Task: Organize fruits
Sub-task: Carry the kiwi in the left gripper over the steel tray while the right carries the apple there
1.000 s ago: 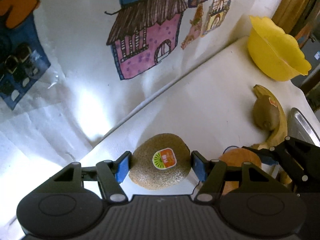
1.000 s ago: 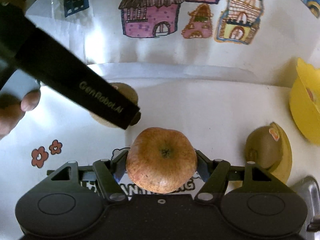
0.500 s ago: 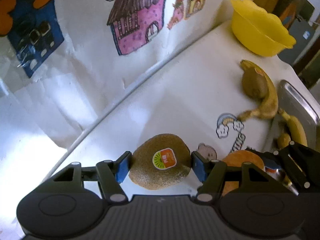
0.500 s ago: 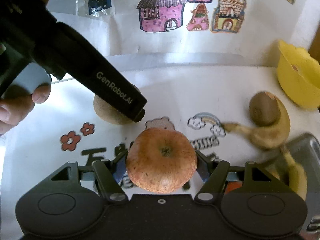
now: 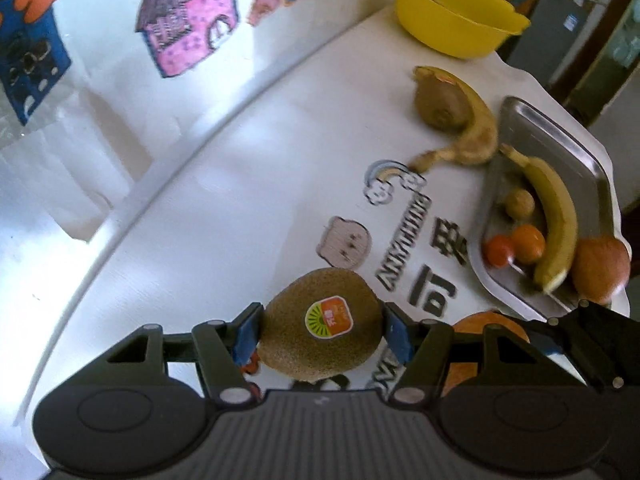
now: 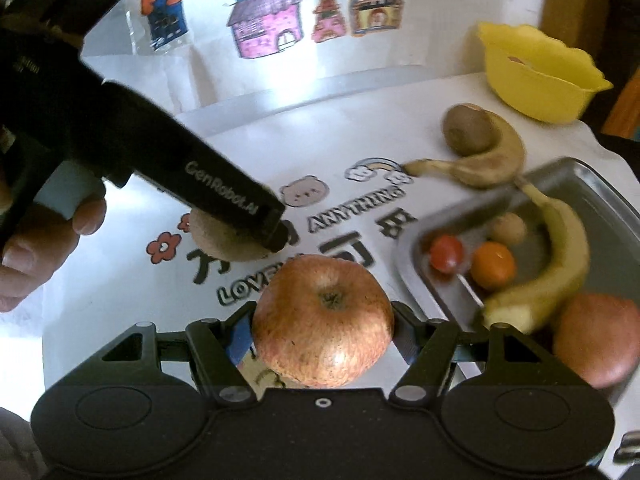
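Kiwi [image 5: 322, 330], brown and fuzzy with an orange-green sticker, sits clamped between the left claw [image 5: 322, 334] pads; the right claw [image 6: 323, 330] grips a red-yellow apple [image 6: 323, 322].

Brown kiwi [image 5: 320, 324] with orange-green sticker, red-yellow streaked apple [image 6: 322, 320], yellow bowl [image 5: 456, 20]
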`<state>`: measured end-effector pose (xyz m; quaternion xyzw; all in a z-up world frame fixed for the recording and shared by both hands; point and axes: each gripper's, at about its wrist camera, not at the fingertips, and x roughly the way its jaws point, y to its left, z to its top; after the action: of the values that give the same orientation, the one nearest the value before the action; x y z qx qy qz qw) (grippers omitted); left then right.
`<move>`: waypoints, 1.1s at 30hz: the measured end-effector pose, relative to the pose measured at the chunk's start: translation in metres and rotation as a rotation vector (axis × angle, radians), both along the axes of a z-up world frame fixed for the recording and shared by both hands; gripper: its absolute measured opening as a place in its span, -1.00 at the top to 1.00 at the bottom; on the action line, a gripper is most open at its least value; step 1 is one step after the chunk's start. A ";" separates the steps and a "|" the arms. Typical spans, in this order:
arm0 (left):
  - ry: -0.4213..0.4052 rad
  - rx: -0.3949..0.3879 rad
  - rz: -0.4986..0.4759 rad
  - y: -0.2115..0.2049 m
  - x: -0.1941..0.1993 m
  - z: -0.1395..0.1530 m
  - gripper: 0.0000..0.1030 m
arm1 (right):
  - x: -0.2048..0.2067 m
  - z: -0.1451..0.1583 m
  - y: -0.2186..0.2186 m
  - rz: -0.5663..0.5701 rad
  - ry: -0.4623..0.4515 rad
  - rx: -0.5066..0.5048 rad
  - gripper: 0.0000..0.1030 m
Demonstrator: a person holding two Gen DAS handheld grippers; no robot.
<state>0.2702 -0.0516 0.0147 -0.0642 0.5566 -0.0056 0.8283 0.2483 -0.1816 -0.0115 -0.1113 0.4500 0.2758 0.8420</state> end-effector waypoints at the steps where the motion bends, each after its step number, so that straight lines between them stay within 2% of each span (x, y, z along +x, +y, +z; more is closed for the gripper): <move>1: 0.003 -0.002 -0.005 -0.003 -0.001 0.000 -0.31 | -0.002 0.002 -0.004 -0.010 -0.004 -0.003 -0.37; 10: -0.013 -0.021 -0.040 -0.033 -0.014 0.011 -0.31 | -0.022 0.024 -0.044 -0.090 -0.047 -0.002 -0.37; 20: -0.059 -0.066 -0.106 -0.077 -0.012 0.034 -0.31 | -0.031 0.060 -0.092 -0.229 -0.122 0.006 -0.37; 28: -0.149 -0.092 -0.167 -0.113 0.010 0.059 -0.31 | -0.013 0.087 -0.129 -0.339 -0.211 -0.006 -0.37; 33: -0.215 -0.100 -0.202 -0.135 0.034 0.071 -0.31 | 0.014 0.086 -0.150 -0.402 -0.250 -0.022 -0.37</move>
<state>0.3043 -0.1866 0.0854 -0.0480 0.4672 -0.1233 0.8742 0.2624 -0.3320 0.0743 -0.0618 0.3582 0.0820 0.9280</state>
